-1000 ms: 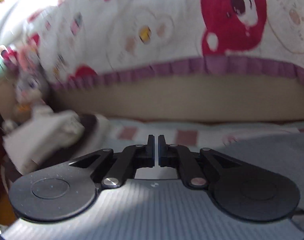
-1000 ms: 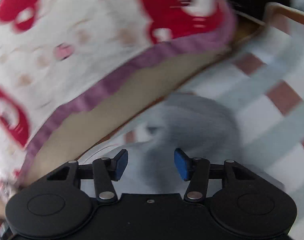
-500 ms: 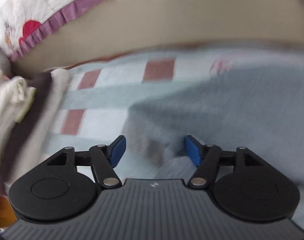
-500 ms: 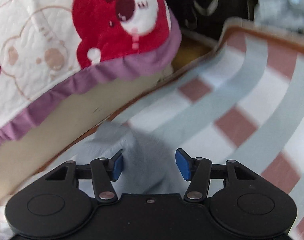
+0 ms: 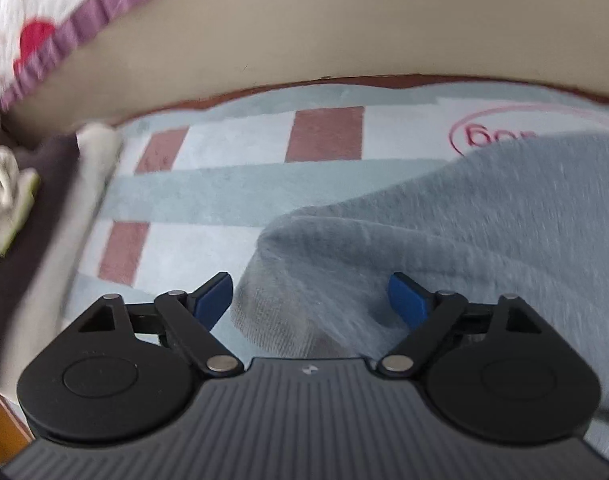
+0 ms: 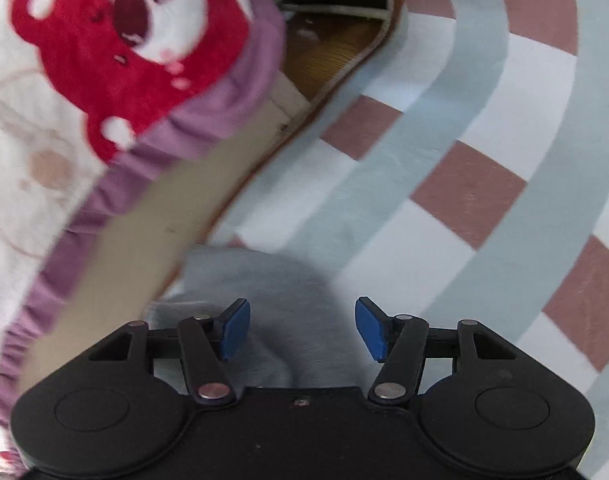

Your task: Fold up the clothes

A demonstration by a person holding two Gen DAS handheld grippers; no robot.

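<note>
Grey garment point(image 5: 484, 240) — lying rumpled on the checked mat point(image 5: 240, 196) beside the bed's edge, a corner between each pair of fingers. Left gripper point(image 5: 310, 300) and right gripper point(image 6: 302, 328) both have their jaws opening, pads clear of the cloth (nothing held). Step in hand, apparently: positioning for a grasp. Next move — lower, then close on both corners together.

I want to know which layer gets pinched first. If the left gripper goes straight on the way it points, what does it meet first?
Most likely the rolled edge of the grey knit garment, lying between the opening left gripper pads, not yet pressed; the checked mat lies beyond.
</note>
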